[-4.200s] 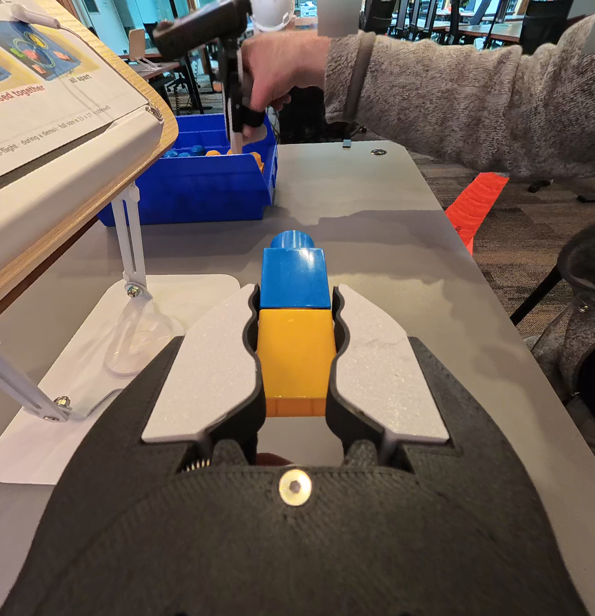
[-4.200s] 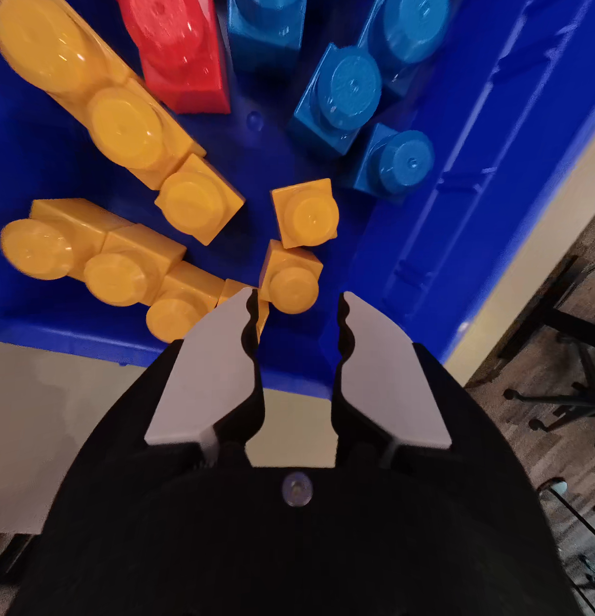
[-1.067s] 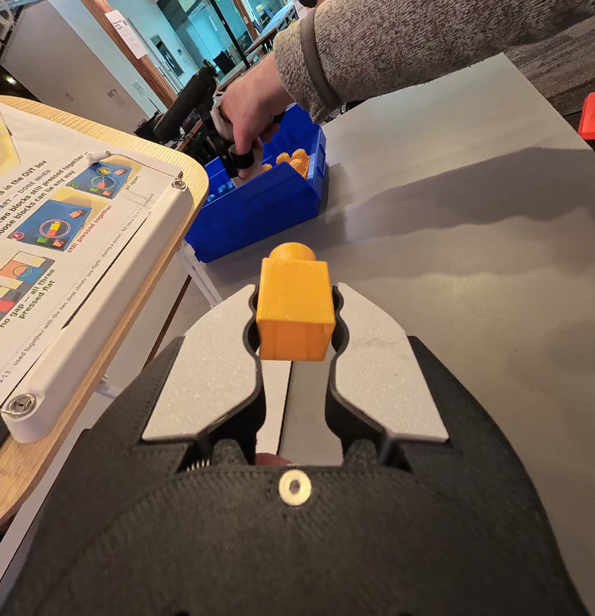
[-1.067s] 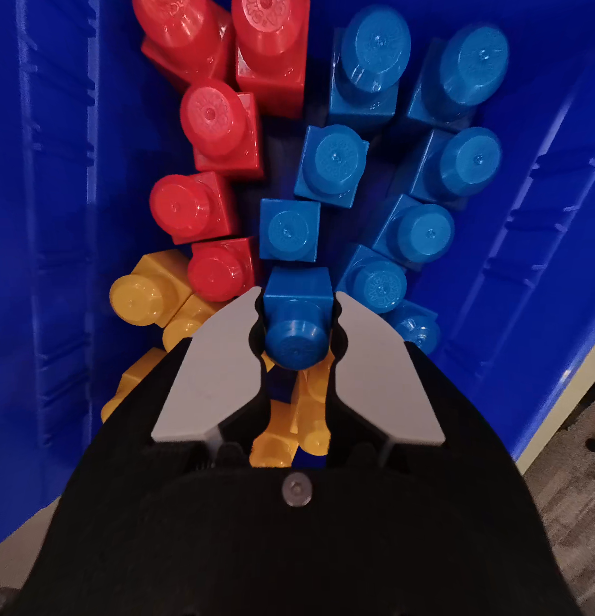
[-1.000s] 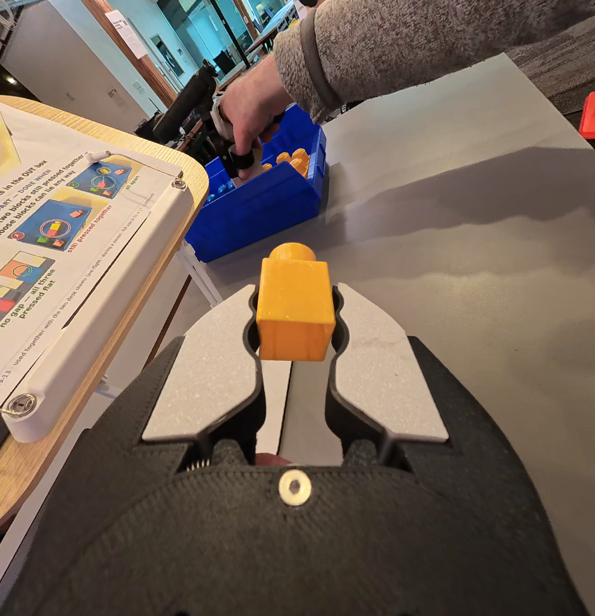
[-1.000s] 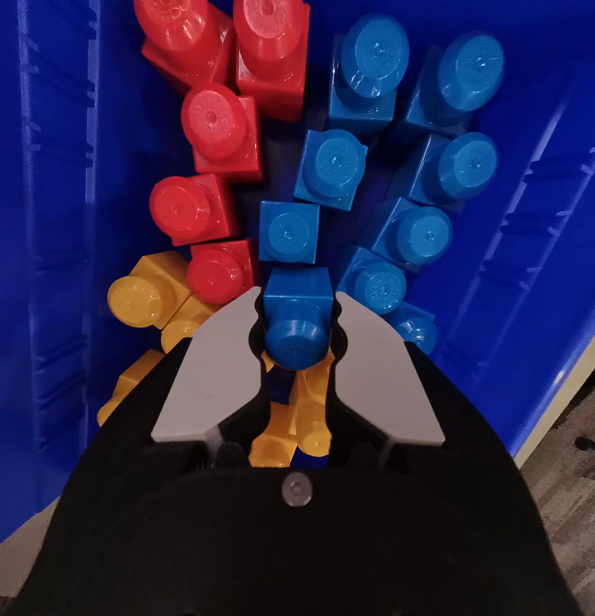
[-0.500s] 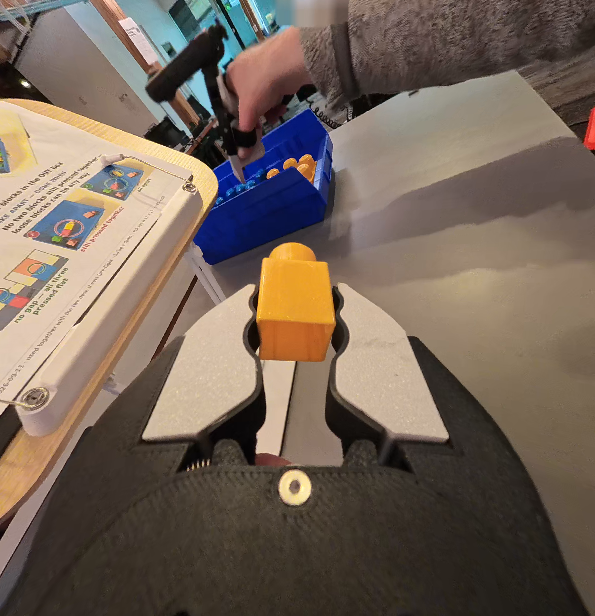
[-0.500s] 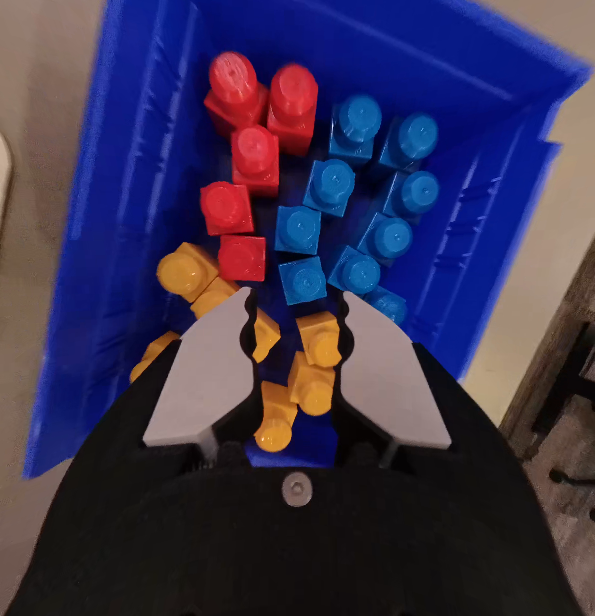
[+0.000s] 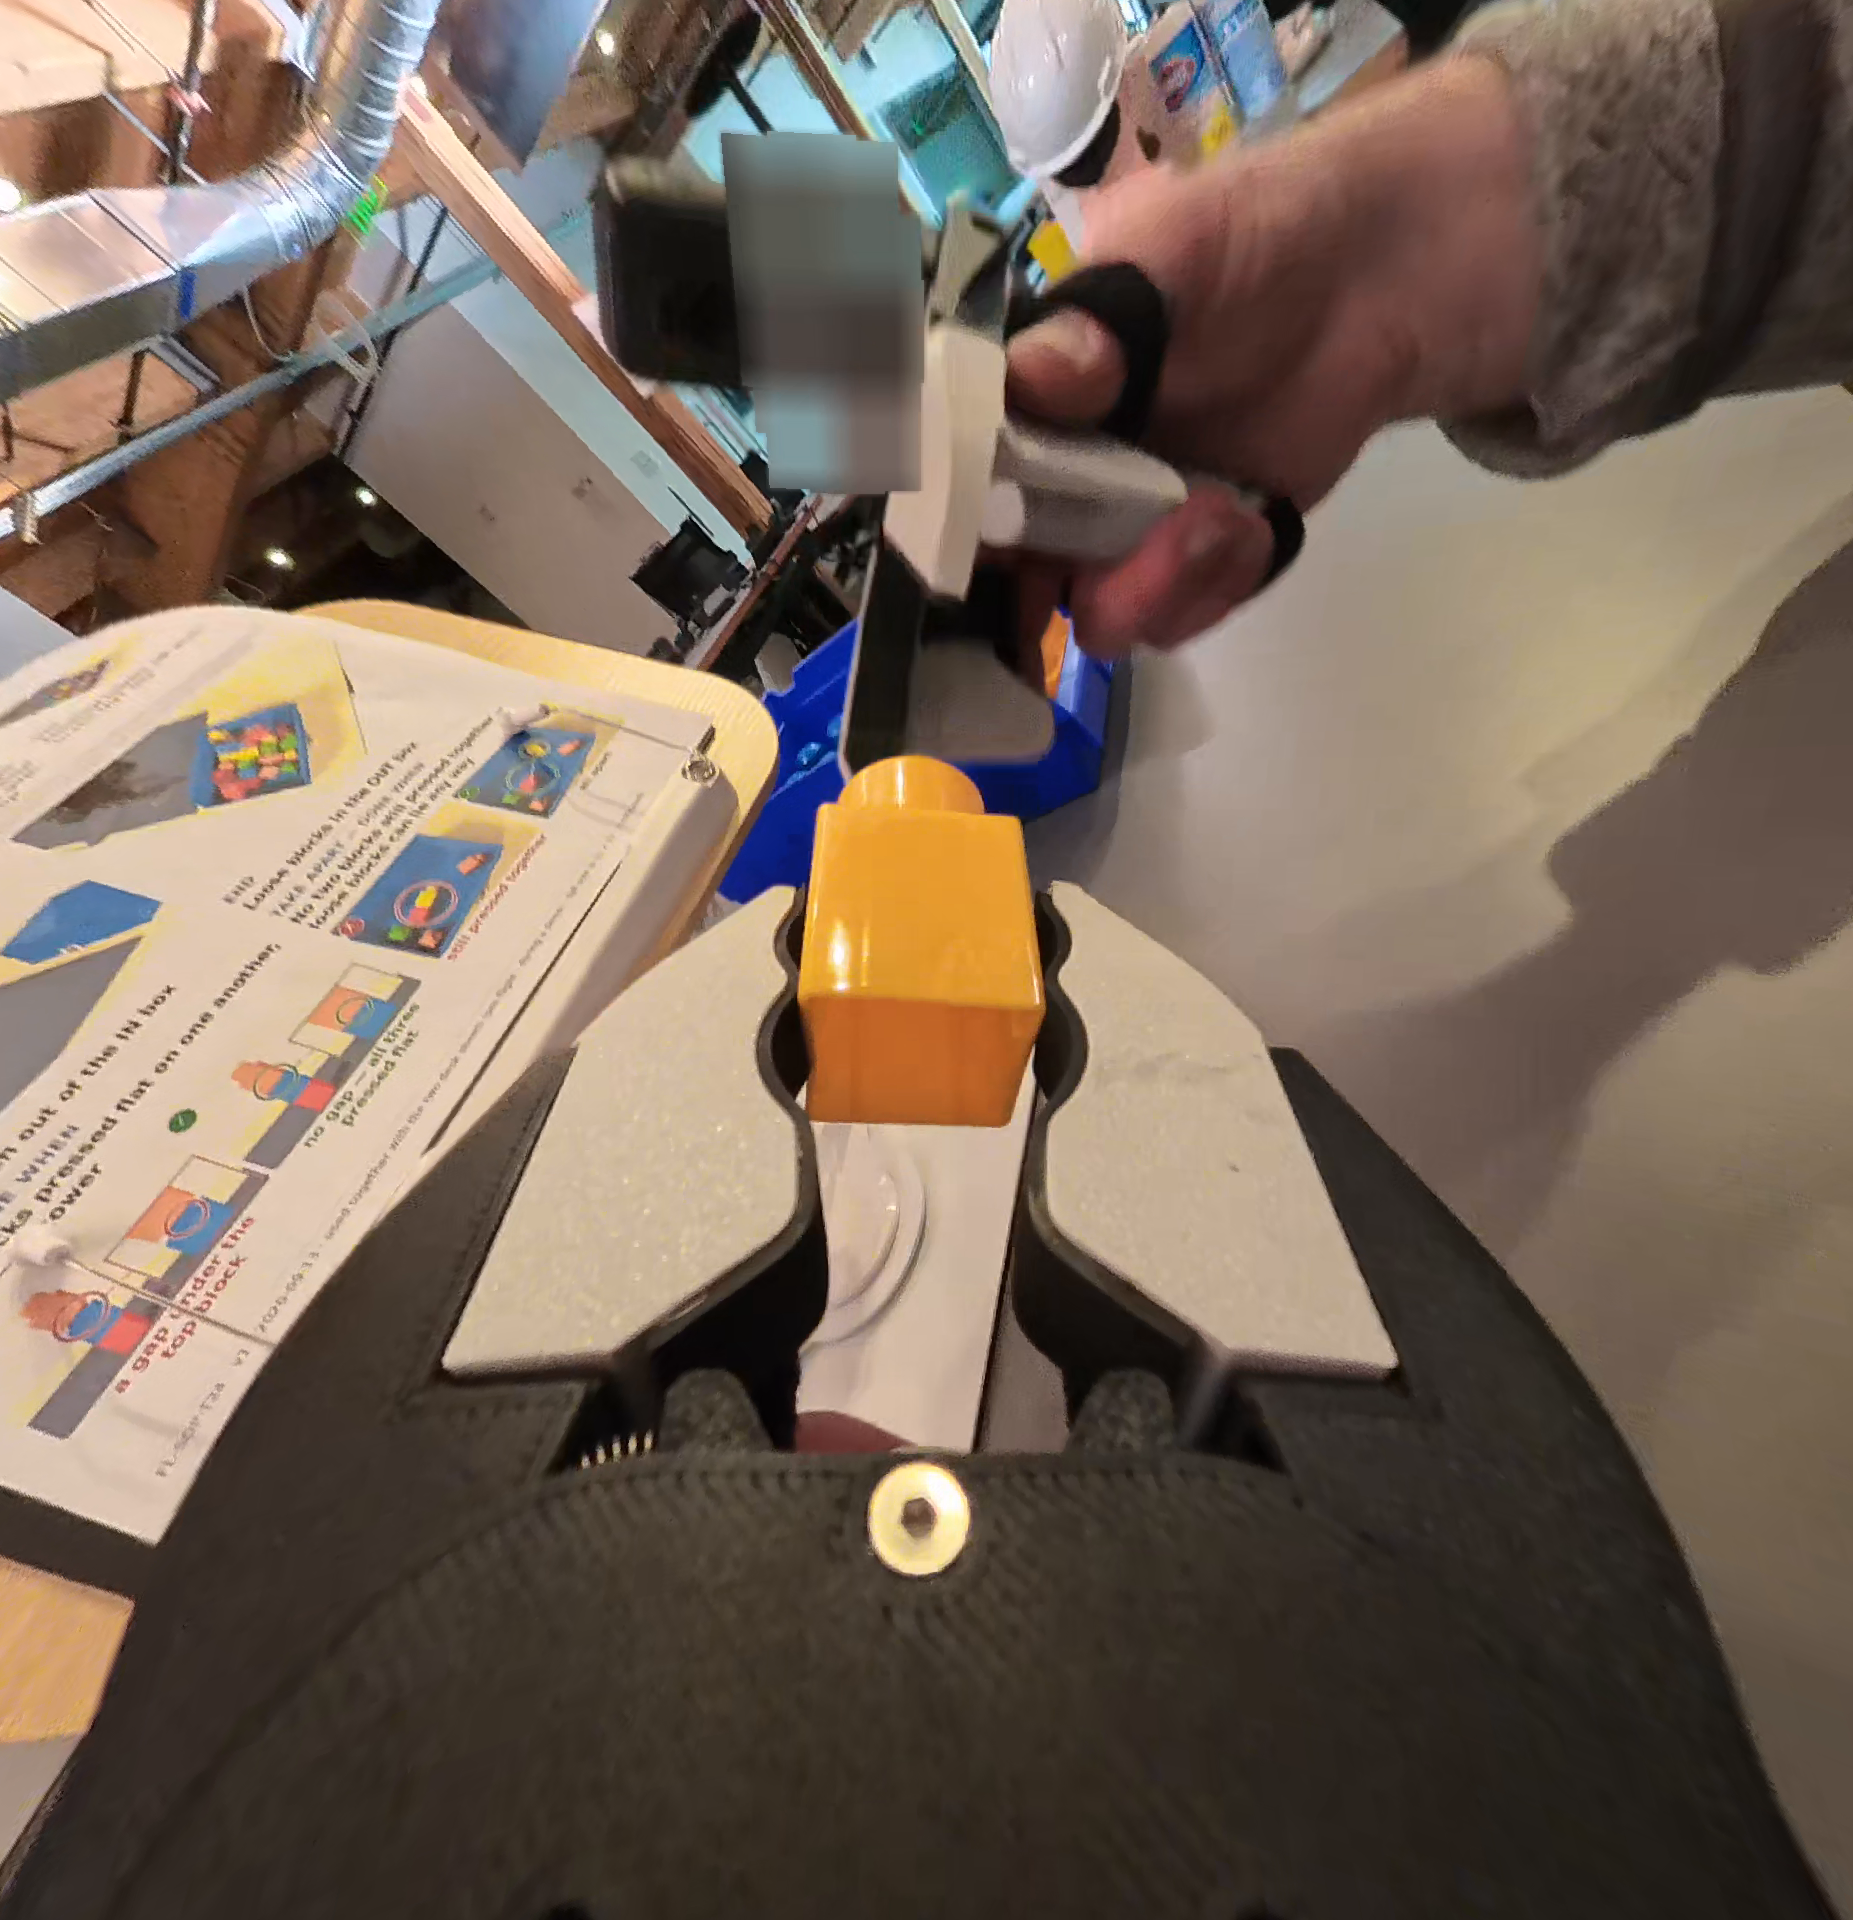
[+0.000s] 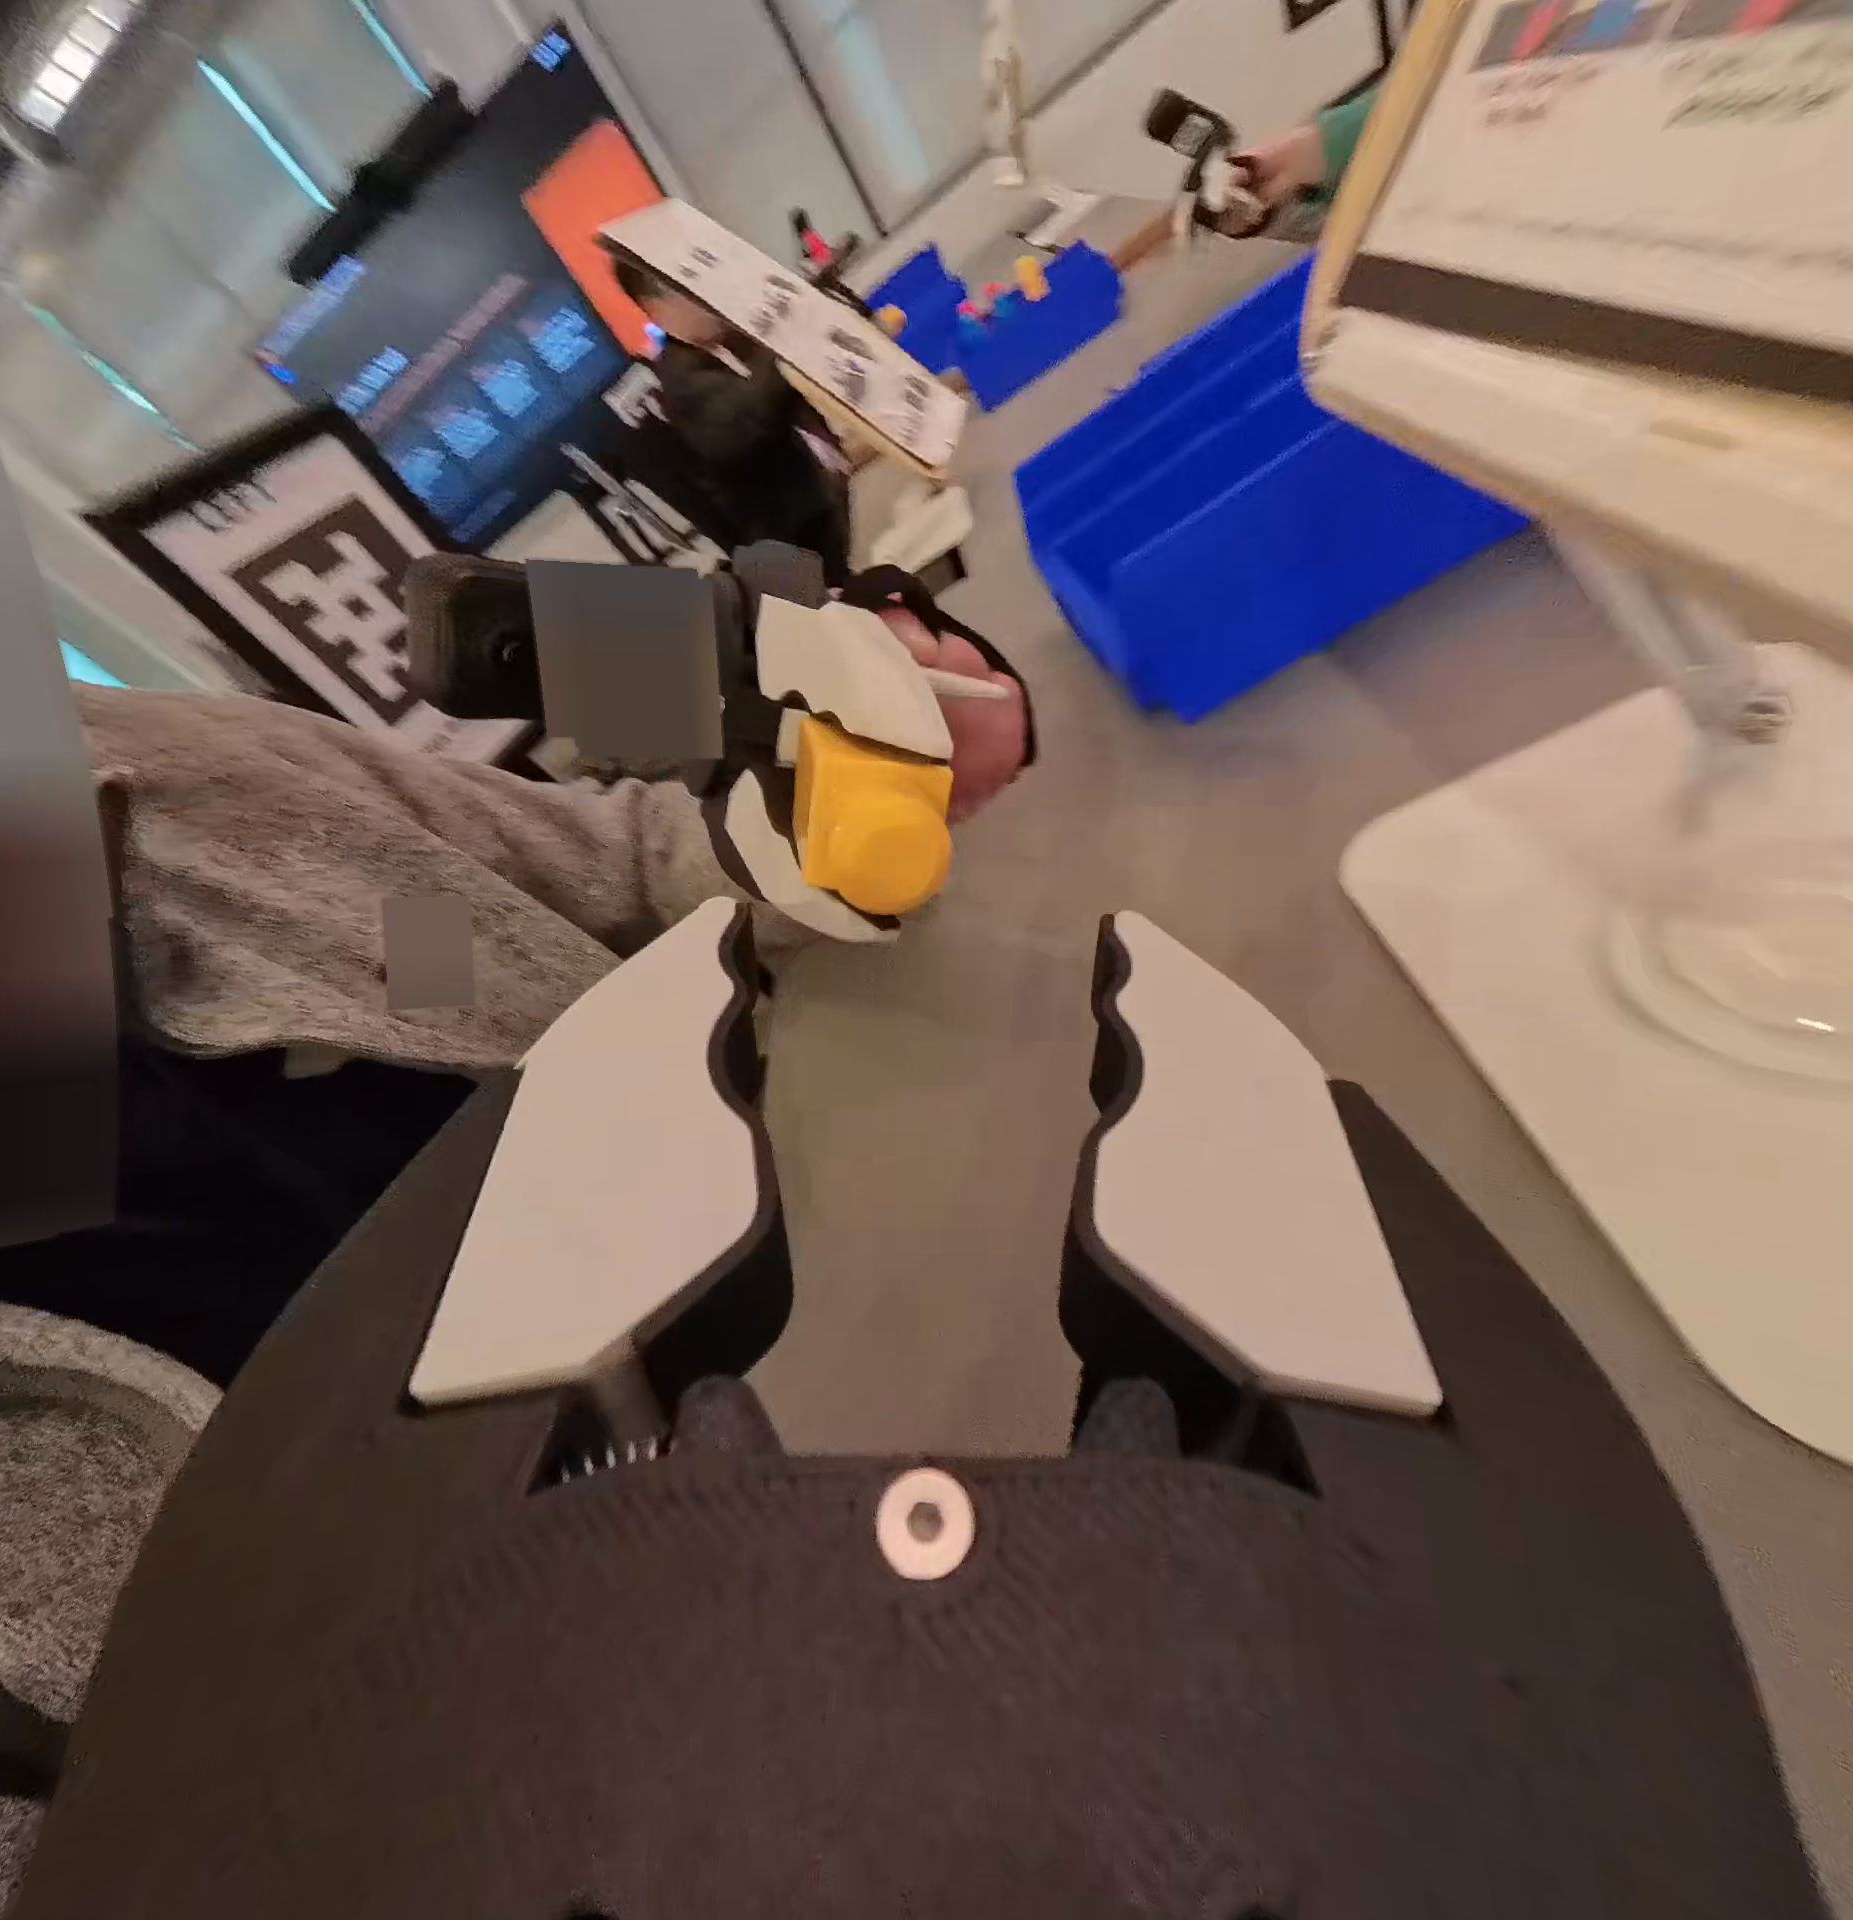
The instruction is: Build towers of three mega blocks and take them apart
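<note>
Left tool (image 9: 920, 987) clamped on yellow block (image 9: 917, 977), stud outward, likely presented for handover. Right tool (image 10: 922, 997) wide open, empty, just short of block.

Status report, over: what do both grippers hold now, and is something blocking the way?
Left gripper clamped on orange block, lifted off grey table. Right gripper open, nothing between its fingers. Blue bin beyond. Nothing between the grippers.
</note>
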`<act>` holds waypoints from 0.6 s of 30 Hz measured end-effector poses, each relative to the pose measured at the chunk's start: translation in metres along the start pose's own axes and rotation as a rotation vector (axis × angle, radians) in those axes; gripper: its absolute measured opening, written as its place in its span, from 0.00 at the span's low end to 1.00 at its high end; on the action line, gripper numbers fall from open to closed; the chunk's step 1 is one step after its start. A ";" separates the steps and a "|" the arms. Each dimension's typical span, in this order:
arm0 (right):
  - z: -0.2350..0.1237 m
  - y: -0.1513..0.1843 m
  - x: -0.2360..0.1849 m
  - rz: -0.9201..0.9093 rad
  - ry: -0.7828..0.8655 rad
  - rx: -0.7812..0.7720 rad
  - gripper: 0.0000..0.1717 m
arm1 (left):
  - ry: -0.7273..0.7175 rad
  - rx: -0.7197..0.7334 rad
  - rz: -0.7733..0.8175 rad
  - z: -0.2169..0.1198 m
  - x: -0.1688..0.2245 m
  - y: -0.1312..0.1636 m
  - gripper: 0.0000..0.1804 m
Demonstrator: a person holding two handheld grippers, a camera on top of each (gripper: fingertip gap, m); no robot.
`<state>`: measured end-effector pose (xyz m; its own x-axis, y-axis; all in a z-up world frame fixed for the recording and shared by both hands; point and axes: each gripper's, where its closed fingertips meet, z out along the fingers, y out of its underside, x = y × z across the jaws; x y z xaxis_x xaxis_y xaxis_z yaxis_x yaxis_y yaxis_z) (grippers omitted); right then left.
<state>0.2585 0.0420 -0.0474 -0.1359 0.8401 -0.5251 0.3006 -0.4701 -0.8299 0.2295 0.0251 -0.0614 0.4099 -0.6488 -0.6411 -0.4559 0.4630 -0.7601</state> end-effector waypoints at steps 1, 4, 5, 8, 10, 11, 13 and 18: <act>0.010 0.002 -0.003 0.019 -0.039 0.013 0.37 | -0.002 0.011 0.002 0.000 0.001 -0.003 0.22; 0.033 0.005 -0.013 0.057 -0.149 0.035 0.38 | -0.002 0.020 0.031 -0.001 0.004 -0.006 0.22; 0.039 0.006 -0.015 0.064 -0.173 0.037 0.38 | -0.003 0.027 0.037 -0.002 0.004 -0.008 0.22; 0.055 0.009 -0.024 0.080 -0.250 0.036 0.38 | -0.007 0.043 0.053 -0.003 0.006 -0.013 0.22; 0.060 0.012 -0.028 0.063 -0.280 0.029 0.26 | 0.005 0.039 0.056 -0.003 0.008 -0.012 0.22; 0.060 0.009 -0.032 0.048 -0.296 0.054 0.21 | -0.003 0.042 0.056 -0.003 0.007 -0.011 0.22; 0.061 0.008 -0.032 0.046 -0.282 0.071 0.21 | 0.002 0.046 0.051 -0.004 0.006 -0.011 0.22; 0.057 0.010 -0.028 0.017 -0.211 0.052 0.21 | 0.013 0.041 0.025 0.000 0.008 -0.007 0.24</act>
<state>0.2117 -0.0020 -0.0517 -0.3277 0.7590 -0.5626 0.2559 -0.5019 -0.8262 0.2360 0.0163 -0.0609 0.3879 -0.6445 -0.6590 -0.4334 0.5035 -0.7475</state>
